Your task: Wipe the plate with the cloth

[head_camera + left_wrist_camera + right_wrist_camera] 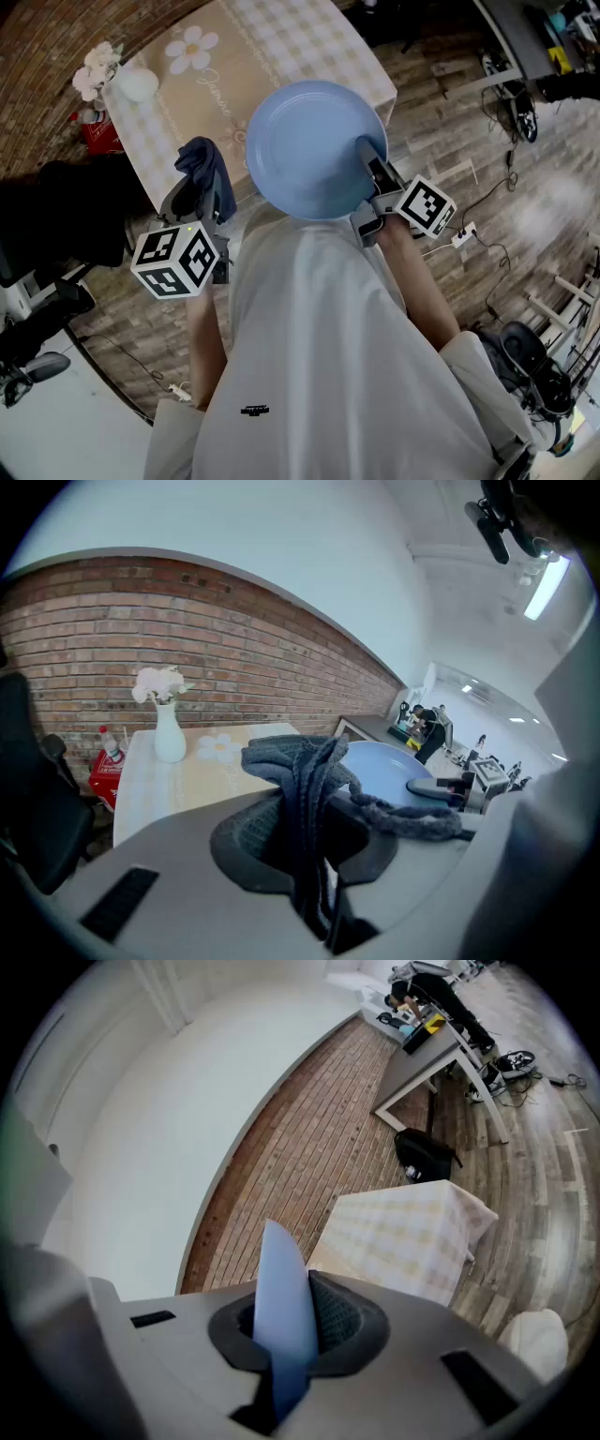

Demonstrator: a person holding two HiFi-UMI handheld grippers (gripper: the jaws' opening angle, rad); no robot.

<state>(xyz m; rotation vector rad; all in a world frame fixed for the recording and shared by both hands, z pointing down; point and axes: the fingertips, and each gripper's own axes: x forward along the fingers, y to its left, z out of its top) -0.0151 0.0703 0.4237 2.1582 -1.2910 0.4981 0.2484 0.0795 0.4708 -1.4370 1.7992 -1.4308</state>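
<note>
A light blue plate (314,145) hangs in the air above the table's near edge, gripped at its right rim by my right gripper (372,169), which is shut on it. In the right gripper view the plate (284,1312) shows edge-on between the jaws. My left gripper (204,192) is shut on a dark blue-grey cloth (202,161) just left of the plate. The cloth (305,789) bunches up between the left jaws, with the plate (389,771) close behind it to the right.
A table with a checked beige cloth (267,42) stands ahead. A white vase with flowers (131,82) sits at its left corner, a red box (98,131) beside it. Black chairs (56,216) are at left. Cables and a power strip (464,234) lie on the wooden floor.
</note>
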